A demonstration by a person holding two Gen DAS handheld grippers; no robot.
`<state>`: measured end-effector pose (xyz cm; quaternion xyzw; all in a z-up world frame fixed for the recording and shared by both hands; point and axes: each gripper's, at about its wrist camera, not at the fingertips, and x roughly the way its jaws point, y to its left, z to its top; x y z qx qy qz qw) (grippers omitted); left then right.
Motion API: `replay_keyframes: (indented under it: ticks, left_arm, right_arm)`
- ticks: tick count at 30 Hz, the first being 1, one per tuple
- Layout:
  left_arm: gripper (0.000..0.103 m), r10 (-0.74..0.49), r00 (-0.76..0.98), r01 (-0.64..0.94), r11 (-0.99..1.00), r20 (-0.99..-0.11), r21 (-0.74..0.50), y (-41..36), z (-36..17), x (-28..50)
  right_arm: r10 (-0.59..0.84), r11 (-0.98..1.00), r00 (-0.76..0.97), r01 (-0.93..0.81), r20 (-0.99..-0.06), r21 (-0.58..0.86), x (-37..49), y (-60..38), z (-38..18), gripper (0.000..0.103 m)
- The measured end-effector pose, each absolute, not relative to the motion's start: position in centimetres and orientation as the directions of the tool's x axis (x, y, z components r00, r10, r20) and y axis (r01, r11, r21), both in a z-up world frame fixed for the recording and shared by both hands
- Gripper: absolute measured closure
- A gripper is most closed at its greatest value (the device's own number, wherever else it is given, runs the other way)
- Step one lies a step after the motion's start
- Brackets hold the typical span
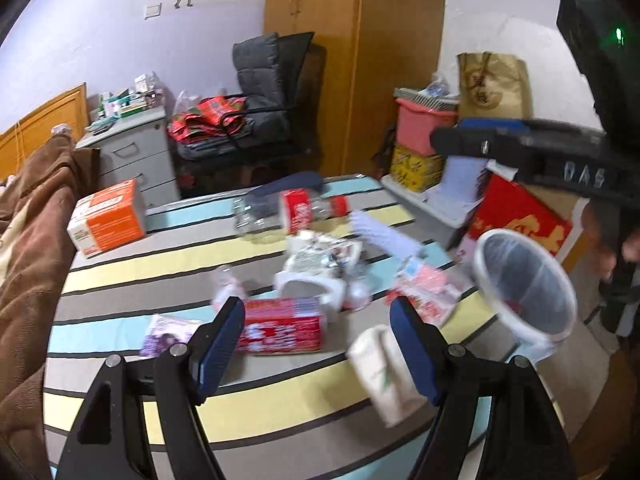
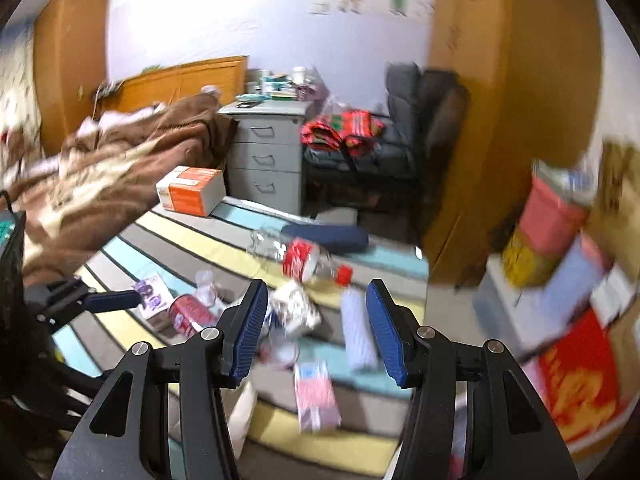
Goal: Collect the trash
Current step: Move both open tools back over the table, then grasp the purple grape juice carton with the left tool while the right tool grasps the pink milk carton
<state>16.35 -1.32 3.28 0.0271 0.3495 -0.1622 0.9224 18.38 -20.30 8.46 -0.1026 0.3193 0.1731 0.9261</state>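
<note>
Both my grippers are up over the striped rug (image 1: 168, 256) with nothing in them. Left gripper (image 1: 318, 312) has its jaws wide apart above a flattened red carton (image 1: 280, 326); right gripper (image 2: 318, 312) is spread just as wide. Trash is all over the rug: a clear plastic bottle with a red label (image 1: 294, 210), a crumpled wrapper pile (image 1: 320, 260), a pale paper cup (image 1: 384, 372) by my left gripper's right finger. The white bin (image 1: 524, 284) sits tilted at the rug's right edge. An orange box (image 1: 108, 220) sits at the far left corner.
</note>
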Motion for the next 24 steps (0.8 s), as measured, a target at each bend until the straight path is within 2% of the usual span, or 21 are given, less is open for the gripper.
replay_keyframes:
  ticks: [2,6,8,12,21,24]
  left_arm:
    - [0.026,-0.280,0.700,0.303,0.949,-0.657,-0.082,-0.3,2.8,16.3]
    - [0.026,-0.255,0.708,0.249,0.963,-0.658,-0.105,2.0,1.8,16.4]
    - [0.022,-0.252,0.697,0.235,0.965,-0.672,-0.118,3.1,1.1,16.7]
    - [0.021,-0.201,0.697,0.188,0.978,-0.689,-0.094,5.1,0.0,17.0]
    - [0.020,-0.161,0.674,0.145,0.986,-0.721,-0.084,7.3,-2.1,18.6]
    - [0.019,-0.166,0.650,0.141,0.985,-0.741,-0.096,7.8,-2.9,19.5]
  right_arm:
    - [0.317,0.919,0.709,-0.394,-0.630,0.020,18.3,-20.6,7.1,0.050]
    - [0.236,0.937,0.696,-0.348,-0.678,-0.032,18.0,-20.4,2.9,0.050]
    - [0.208,0.941,0.682,-0.334,-0.701,-0.046,17.6,-20.9,0.7,0.050]
    - [0.165,0.953,0.685,-0.295,-0.710,-0.063,17.2,-21.8,-0.8,0.050]
    - [0.167,0.958,0.632,-0.287,-0.756,-0.029,18.5,-21.9,-1.8,0.049]
    - [0.166,0.961,0.617,-0.277,-0.769,-0.014,18.6,-22.2,-2.3,0.041]
